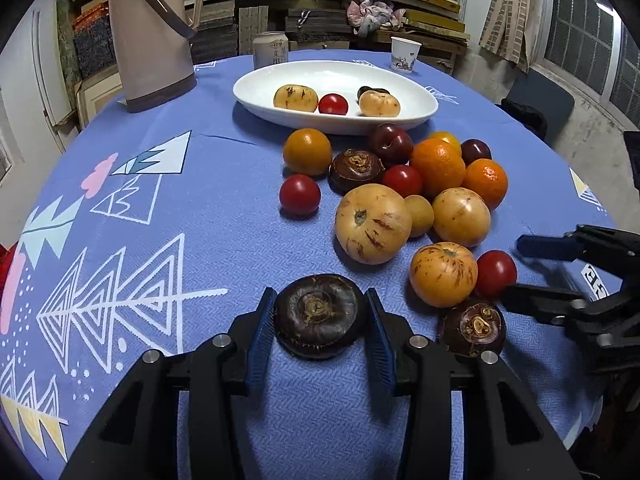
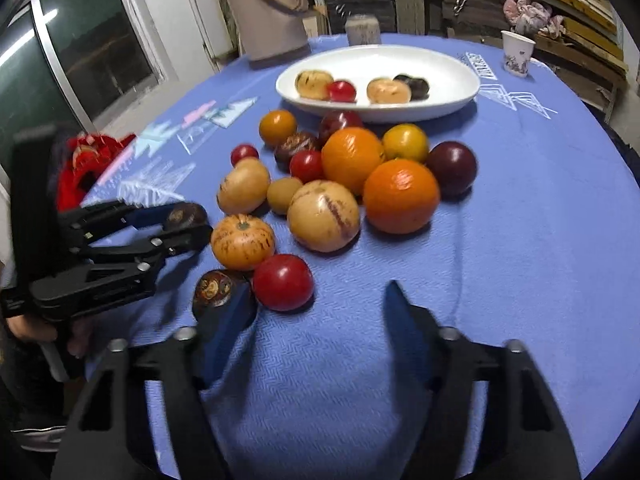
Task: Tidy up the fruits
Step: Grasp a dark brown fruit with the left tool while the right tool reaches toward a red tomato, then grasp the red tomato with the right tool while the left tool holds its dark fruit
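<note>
My left gripper [image 1: 320, 312] has its blue pads on both sides of a dark brown water chestnut [image 1: 319, 314] on the blue tablecloth; it also shows in the right wrist view [image 2: 186, 220]. My right gripper [image 2: 320, 312] is open and empty over bare cloth, its left finger beside another water chestnut [image 2: 218, 292] and a red tomato [image 2: 283, 282]. A heap of fruit lies ahead: oranges [image 2: 401, 196], yellow melons [image 1: 373, 223], tomatoes, plums. A white oval plate [image 1: 400, 76] at the back holds several fruits.
A beige thermos jug [image 1: 150, 36] stands at the back left, a drinks can [image 1: 271, 50] behind the plate, a paper cup [image 1: 405, 55] at the back right. The round table edge falls away on both sides. Shelves stand behind.
</note>
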Available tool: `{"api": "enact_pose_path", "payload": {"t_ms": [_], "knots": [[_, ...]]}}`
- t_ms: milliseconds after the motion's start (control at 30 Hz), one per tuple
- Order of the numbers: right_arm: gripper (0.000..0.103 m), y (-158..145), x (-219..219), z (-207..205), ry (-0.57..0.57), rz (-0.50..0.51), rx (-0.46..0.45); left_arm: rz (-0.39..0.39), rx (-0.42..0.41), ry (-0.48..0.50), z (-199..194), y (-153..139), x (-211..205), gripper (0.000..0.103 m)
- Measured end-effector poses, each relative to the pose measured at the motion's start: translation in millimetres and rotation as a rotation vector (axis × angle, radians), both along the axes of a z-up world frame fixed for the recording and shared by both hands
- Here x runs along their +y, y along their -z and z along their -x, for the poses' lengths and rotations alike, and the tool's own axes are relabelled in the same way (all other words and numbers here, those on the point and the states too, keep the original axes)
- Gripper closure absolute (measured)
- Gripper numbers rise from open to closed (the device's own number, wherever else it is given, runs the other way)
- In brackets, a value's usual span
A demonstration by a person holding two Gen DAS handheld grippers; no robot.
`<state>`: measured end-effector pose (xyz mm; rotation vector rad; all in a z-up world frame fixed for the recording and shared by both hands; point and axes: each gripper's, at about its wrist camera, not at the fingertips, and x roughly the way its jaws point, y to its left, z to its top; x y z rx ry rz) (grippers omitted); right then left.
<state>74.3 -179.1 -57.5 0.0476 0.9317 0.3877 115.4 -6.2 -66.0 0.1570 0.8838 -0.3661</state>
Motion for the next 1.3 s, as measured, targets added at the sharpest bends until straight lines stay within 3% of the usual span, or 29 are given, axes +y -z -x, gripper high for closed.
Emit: {"api": "enact_pose_path", "payload": {"t_ms": [233,300,367,500,567,767,900,1000,1200,1267,1300], "knots": [[0.043,4,20,-9,0.002,0.069,-0.008,0.0,0.001,0.001,2,1,0,0.058],[0.061,4,24,-11,0.01,0.083,-0.013,0.003,0.001,0.0,2,1,0,0.058],[0.071,3,27,-10,-0.013,0.079,-0.014,0.004,0.002,0.001,2,1,0,0.057],[0.071,3,25,-4,-0.038,0.057,-0.014,0.016,0.02,0.043,4,1,-3,0.038],[0.071,3,20,0,-0.041,0.04,-0.013,-0.001,0.02,0.054,5,2,-6,0.036],[0.071,2,6,4,-0.005,0.05,-0.016,-0.018,0.015,0.043,5,3,-8,0.036],[0.071,3,5,9,-0.005,0.068,-0.025,-0.008,0.001,-0.013,1,2,0,0.058],[0.07,3,5,11,-0.01,0.07,-0.026,0.035,0.012,-0.029,-2,1,6,0.059],[0.065,5,11,15,-0.022,0.112,-0.047,-0.015,-0.002,-0.033,0,1,0,0.057],[0.071,5,14,18,-0.022,0.145,-0.065,-0.058,-0.009,-0.054,0,1,-2,0.046],[0.071,5,14,18,-0.02,0.153,-0.069,-0.068,-0.002,-0.084,-1,2,-1,0.035]]}}
